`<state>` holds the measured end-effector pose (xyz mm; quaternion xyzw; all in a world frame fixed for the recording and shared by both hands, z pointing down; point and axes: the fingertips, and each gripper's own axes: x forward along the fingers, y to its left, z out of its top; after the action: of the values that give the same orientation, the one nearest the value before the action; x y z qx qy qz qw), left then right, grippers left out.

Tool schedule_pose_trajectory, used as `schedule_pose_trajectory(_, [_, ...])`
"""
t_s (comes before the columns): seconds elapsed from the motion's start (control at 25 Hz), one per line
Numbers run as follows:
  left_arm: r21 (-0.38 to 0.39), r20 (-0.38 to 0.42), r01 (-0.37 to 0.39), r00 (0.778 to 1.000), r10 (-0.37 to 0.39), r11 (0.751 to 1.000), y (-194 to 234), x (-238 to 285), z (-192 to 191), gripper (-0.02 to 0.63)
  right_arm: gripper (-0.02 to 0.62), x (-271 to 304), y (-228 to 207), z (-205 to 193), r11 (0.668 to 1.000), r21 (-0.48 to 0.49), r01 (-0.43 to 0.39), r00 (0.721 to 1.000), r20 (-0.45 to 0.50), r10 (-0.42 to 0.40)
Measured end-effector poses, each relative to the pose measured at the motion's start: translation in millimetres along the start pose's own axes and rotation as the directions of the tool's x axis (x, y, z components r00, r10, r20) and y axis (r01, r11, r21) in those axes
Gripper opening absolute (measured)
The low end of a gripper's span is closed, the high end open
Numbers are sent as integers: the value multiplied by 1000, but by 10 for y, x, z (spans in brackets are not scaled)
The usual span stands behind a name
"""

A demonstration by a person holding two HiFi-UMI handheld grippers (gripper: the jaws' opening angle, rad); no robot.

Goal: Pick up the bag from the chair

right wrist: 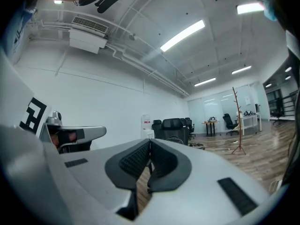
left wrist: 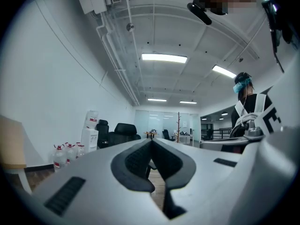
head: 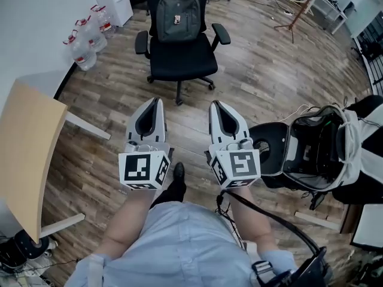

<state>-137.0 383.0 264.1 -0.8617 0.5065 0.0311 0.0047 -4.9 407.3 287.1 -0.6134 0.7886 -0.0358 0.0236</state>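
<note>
1. The grey bag (head: 178,15) sits upright on the black chair (head: 181,61), leaning on its back.
2. The left gripper (head: 158,100) is closed tight, with nothing in it.
3. The right gripper (head: 213,104) is closed and empty too.
4. Both point at the chair, well apart from it, over the wood floor (head: 257,70).

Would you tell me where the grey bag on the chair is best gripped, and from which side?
Grip the bag probably by its top edge, coming from the front and above: it stands upright against the backrest of the chair, and the armrests block both sides.
</note>
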Motion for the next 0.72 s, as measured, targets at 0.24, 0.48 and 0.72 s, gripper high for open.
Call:
schedule_pose_trajectory(0.24, [7, 0, 11, 1000, -11, 1000, 348, 754, 53, 2, 2, 777, -230, 121, 1000, 7, 4, 1000, 2, -4])
schedule_pose_trajectory(0.48, [8, -5, 8, 1000, -8, 1000, 602, 1252, 43, 2, 2, 1262, -410, 212, 1000, 2, 14, 1000, 8, -14])
schedule_pose_trajectory(0.72, [-4, -30, 3, 1000, -3, 1000, 742, 1709, -128, 1, 2, 1691, -692, 143, 1000, -2, 23, 1000, -7, -23])
